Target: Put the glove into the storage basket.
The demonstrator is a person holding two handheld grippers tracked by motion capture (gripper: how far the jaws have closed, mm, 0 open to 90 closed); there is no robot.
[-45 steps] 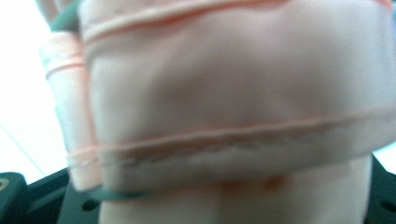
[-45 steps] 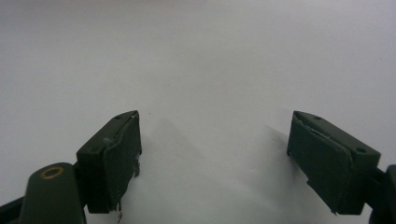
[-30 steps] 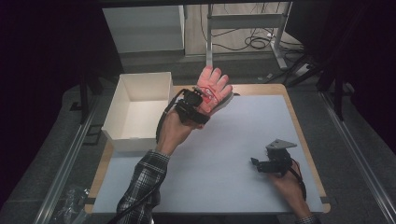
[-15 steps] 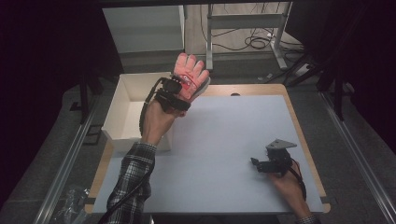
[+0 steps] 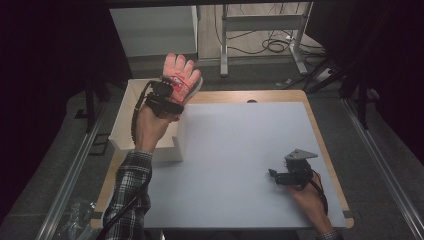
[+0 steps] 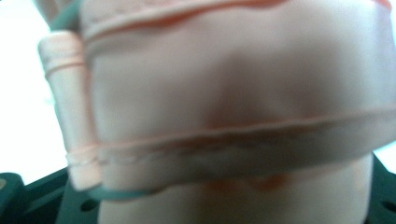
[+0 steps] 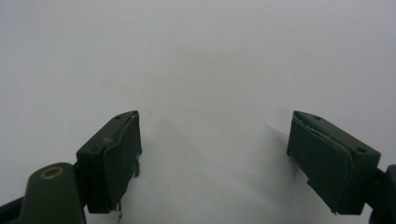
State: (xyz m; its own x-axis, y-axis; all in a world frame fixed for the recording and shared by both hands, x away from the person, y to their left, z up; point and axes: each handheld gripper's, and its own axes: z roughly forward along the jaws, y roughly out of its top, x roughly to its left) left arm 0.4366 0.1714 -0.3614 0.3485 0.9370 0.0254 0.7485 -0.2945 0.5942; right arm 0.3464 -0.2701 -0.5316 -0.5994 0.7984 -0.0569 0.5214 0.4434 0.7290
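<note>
A pink glove point(image 5: 181, 72) with red markings is held up in the air by my left gripper point(image 5: 172, 90), which is shut on its cuff end, above the right rim of the white box point(image 5: 131, 117). Seen close up in the left gripper view, the glove's pale pink fabric point(image 6: 233, 107) with stitched seams is blurred and covers the jaws. My right gripper point(image 5: 274, 175) rests low over the white mat point(image 5: 240, 150) near the table's right front. In the right gripper view its jaws stand wide apart, and the gripper point(image 7: 215, 163) is open with nothing between them.
The open white box stands at the table's left side, partly over the wooden edge point(image 5: 240, 95). Beyond the table are a white cabinet point(image 5: 152, 30), metal table legs point(image 5: 225, 35) and cables on the floor point(image 5: 272, 45). Metal rails run along both sides.
My left hand has carried the glove leftward from above the mat's far edge to above the box's right rim. The right gripper has stayed in place.
</note>
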